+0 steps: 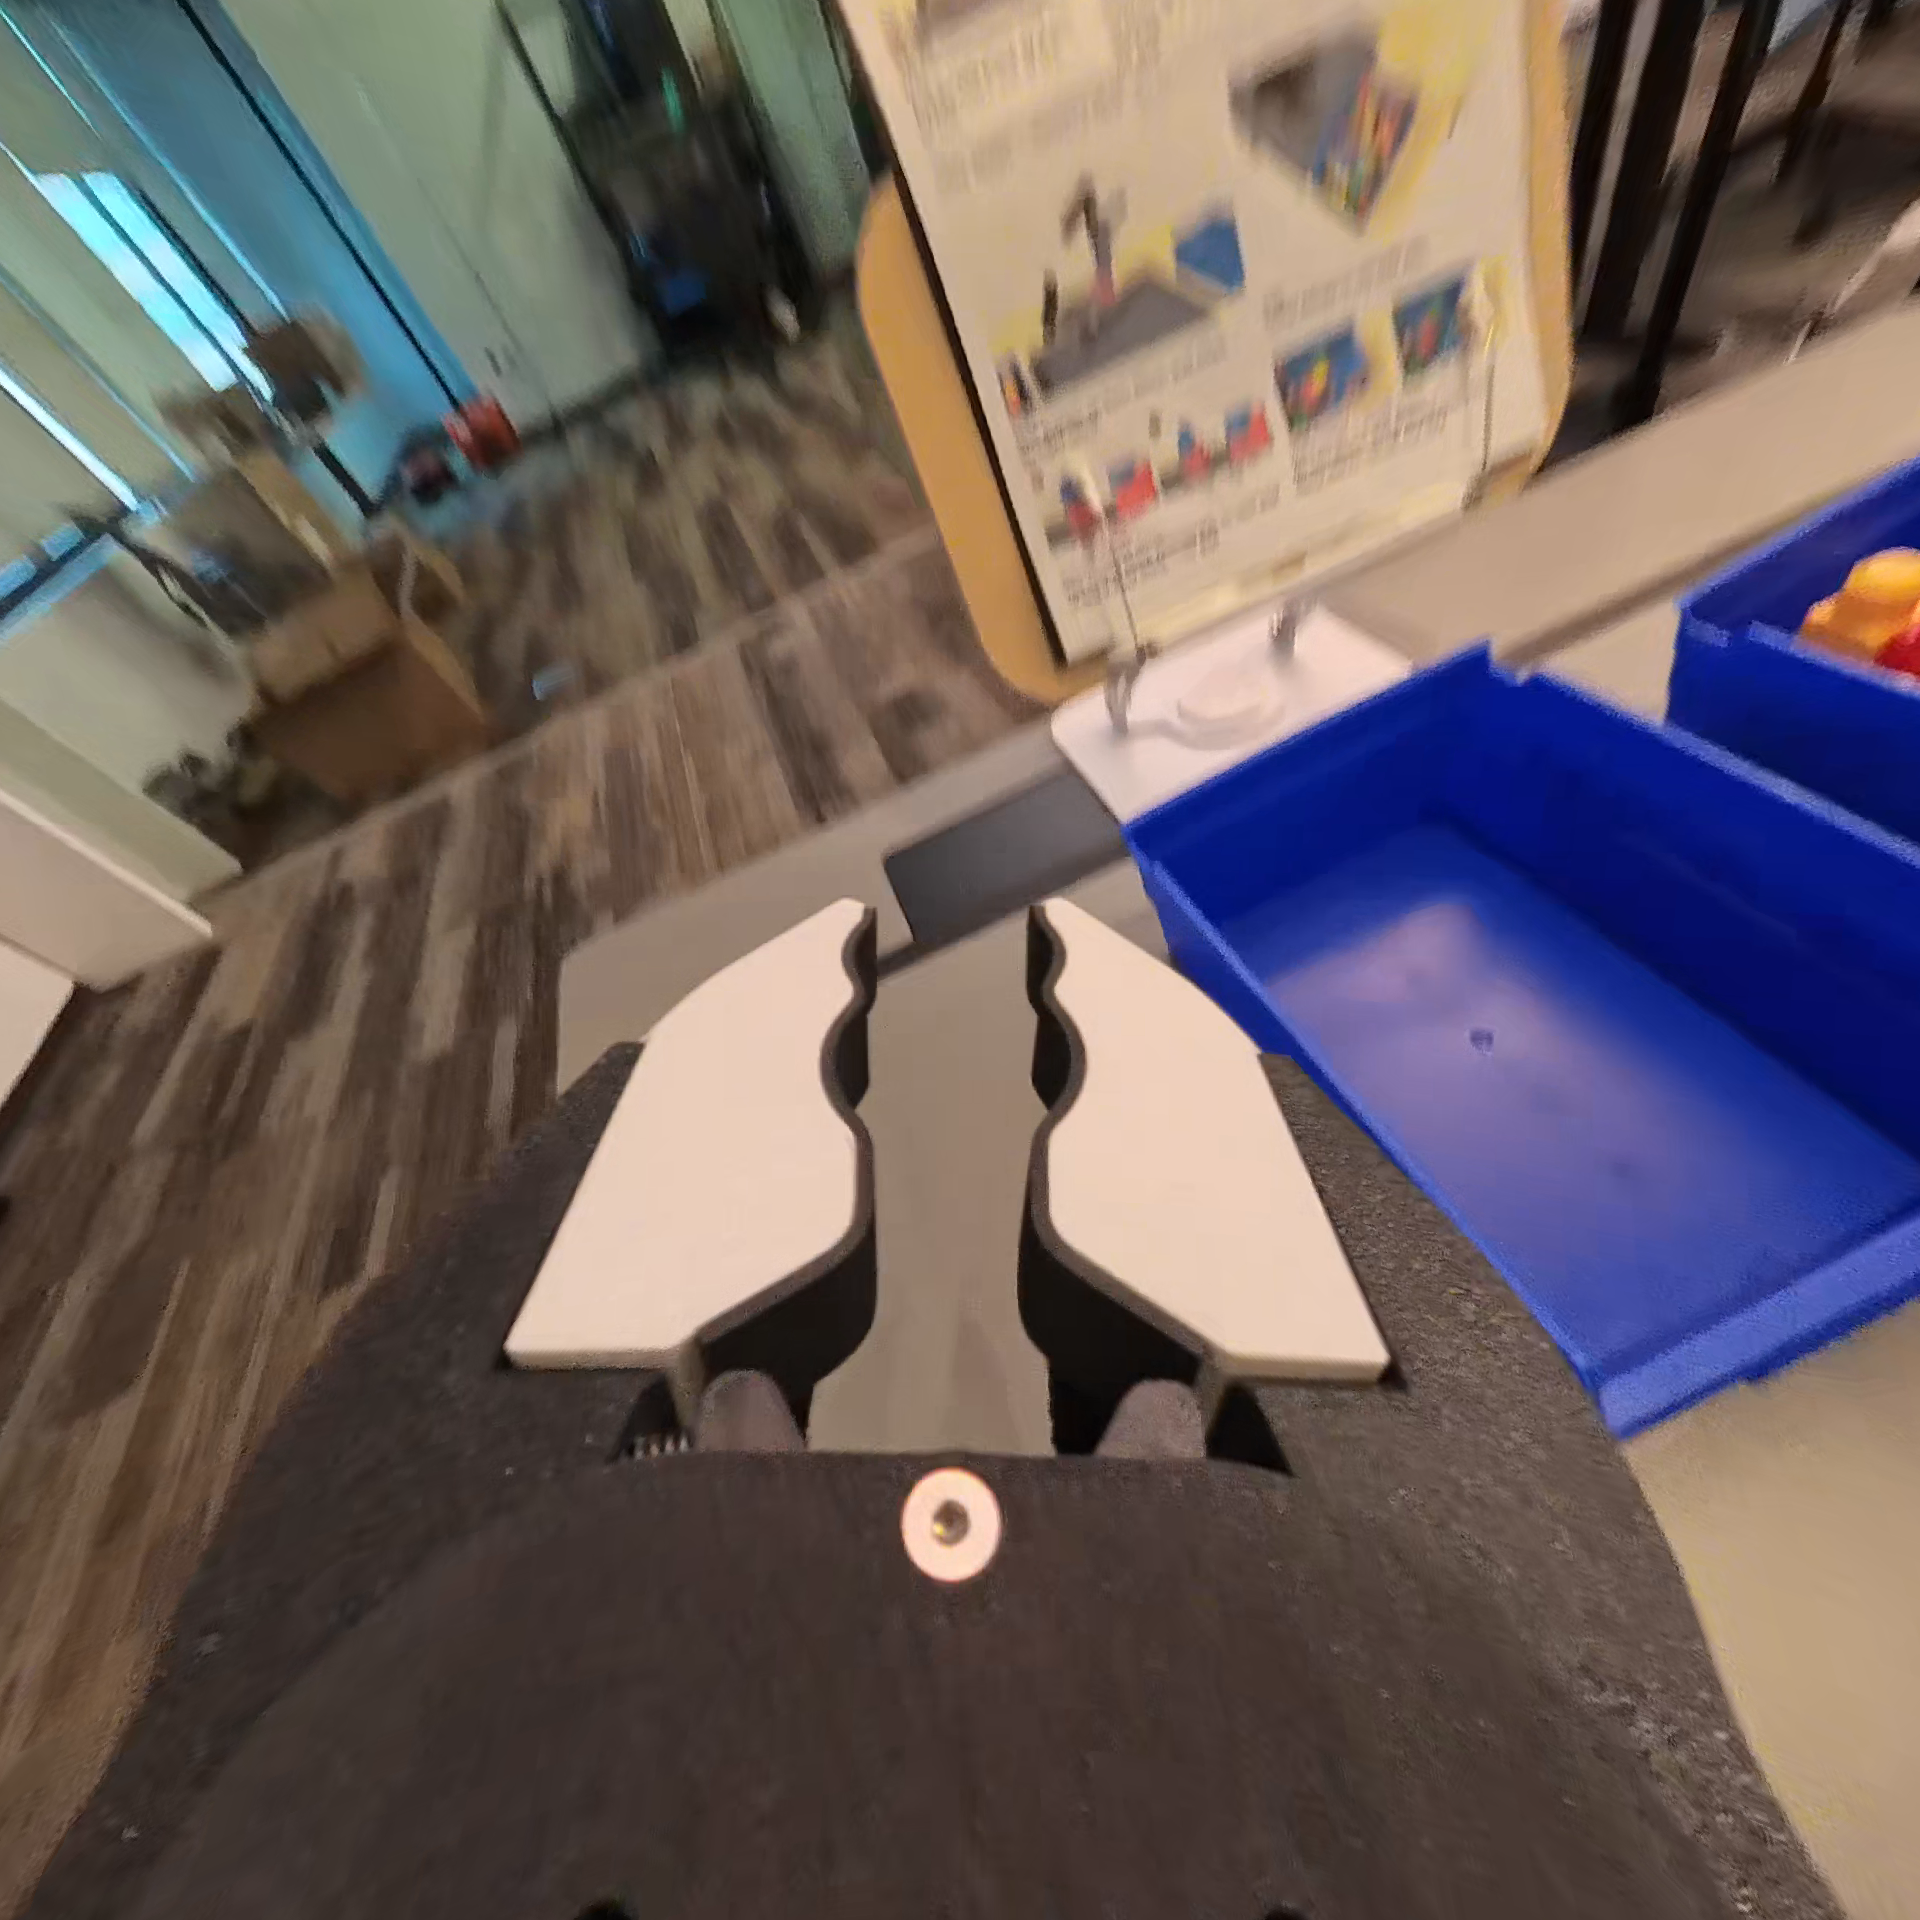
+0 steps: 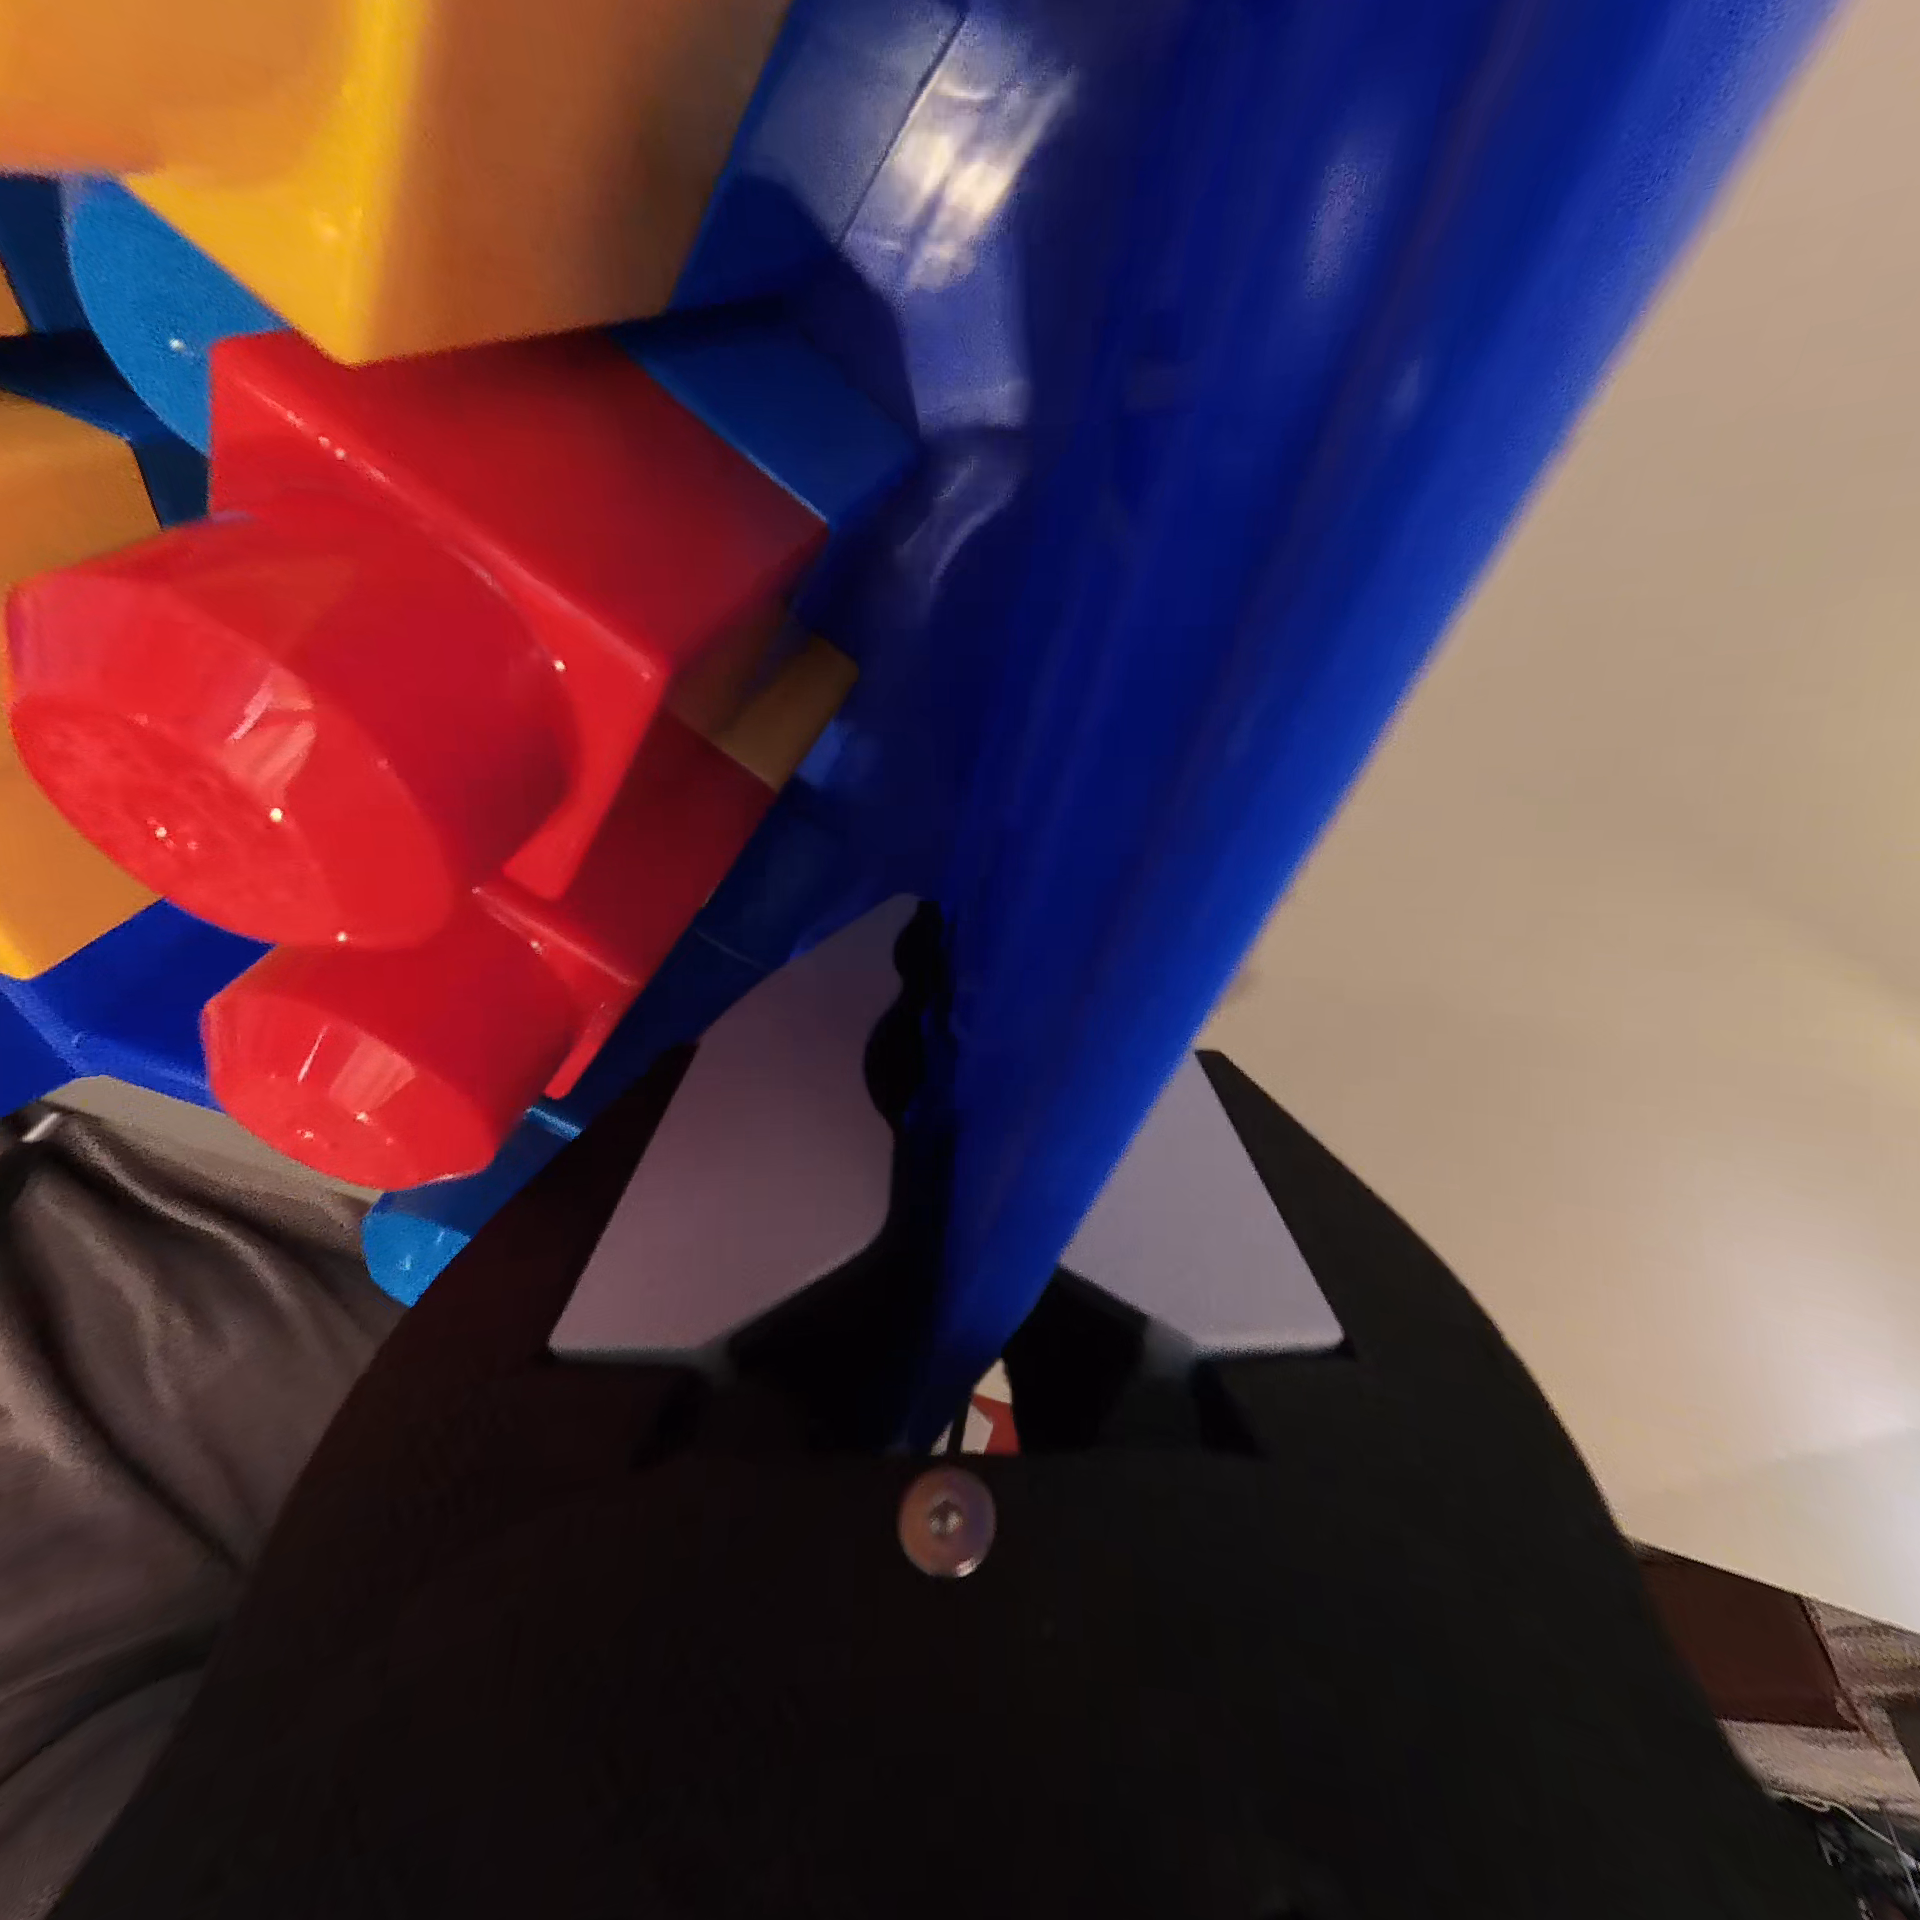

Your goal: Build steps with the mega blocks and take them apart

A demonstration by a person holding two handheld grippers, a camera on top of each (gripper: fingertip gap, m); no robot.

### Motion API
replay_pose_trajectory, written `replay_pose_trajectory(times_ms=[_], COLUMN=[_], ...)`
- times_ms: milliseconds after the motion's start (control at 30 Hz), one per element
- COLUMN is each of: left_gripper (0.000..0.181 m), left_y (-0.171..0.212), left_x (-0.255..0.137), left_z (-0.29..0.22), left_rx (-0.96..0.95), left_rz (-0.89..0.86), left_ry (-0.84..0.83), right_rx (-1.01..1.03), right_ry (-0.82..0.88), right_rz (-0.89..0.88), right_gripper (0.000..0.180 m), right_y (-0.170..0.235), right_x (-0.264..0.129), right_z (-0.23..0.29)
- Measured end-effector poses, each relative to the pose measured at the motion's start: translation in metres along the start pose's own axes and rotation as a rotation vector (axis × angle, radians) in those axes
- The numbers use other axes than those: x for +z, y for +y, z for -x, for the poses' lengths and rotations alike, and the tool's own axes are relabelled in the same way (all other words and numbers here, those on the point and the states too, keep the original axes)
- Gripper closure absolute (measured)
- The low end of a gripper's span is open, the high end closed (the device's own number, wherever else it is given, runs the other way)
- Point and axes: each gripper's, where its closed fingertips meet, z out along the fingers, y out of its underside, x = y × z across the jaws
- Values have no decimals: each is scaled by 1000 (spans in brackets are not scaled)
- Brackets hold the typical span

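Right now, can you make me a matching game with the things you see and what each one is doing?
Things:
1. left gripper
2. right gripper
3. near blue bin
4. red block

States:
A. shut on a blue bin wall
B. nothing inside it
C. open, holding nothing
D. lying among yellow and blue blocks

Pairs: 1-C, 2-A, 3-B, 4-D

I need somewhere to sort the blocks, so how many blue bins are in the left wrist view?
2: an empty blue bin right of the left gripper, and a second bin behind it holding blocks, partly cut off.
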Motion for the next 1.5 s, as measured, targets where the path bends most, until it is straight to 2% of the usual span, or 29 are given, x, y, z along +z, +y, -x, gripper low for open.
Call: replay_pose_trajectory(times_ms=[133, 233, 333, 500, 600, 700, 800, 933, 1033, 1100, 1167, 1200, 1233, 1333, 1433, 1500], left_gripper=[143, 155, 152, 151, 147, 143, 142, 135, 120, 109, 106, 113, 119, 119, 107, 108], left_y=[-20, -26, -19, -3, 12, 28, 41, 62, 87, 104, 118, 122, 121, 114, 122, 132], left_x=[-32, -48, -50, -50, -48, -48, -52, -69, -92, -105, -116, -120, -122, -126, -118, -107], left_z=[9, 22, 23, 35, 41, 53, 62, 89, 115, 126, 136, 141, 144, 151, 148, 143], left_rx=[22, 10, -81, -155, -186, -205, -227, -311, -449, -571, -677, -706, -711, -711, -718, -708], left_rz=[-235, -325, -279, -211, -133, -63, -12, 33, 70, 84, 74, 53, 21, -60, 7, 81], left_ry=[-25, -101, -55, -73, -78, -126, -153, -264, -358, -361, -354, -344, -327, -305, -305, -280], right_rx=[25, 16, -17, -132, -242, -391, -548, -743, -856, -912, -944, -950, -951, -913, -858, -839], right_ry=[10, 17, 28, 95, 113, 93, 45, -6, -21, -27, -26, -25, -24, -24, -4, 18], right_rz=[-13, -45, -67, -95, -109, -106, -67, -1, 49, 73, 94, 102, 106, 123, 128, 110], right_gripper=[174, 174, 174, 174, 174, 175, 175, 175, 173, 174, 174, 174, 174, 173, 173, 174], right_y=[9, 7, 0, -28, -57, -92, -123, -156, -175, -186, -196, -201, -207, -221, -233, -240], right_x=[-16, -37, -68, -132, -158, -166, -155, -119, -86, -64, -44, -35, -25, 5, 33, 47], right_z=[-9, -4, 13, 67, 127, 204, 293, 408, 476, 511, 536, 545, 553, 567, 572, 571])
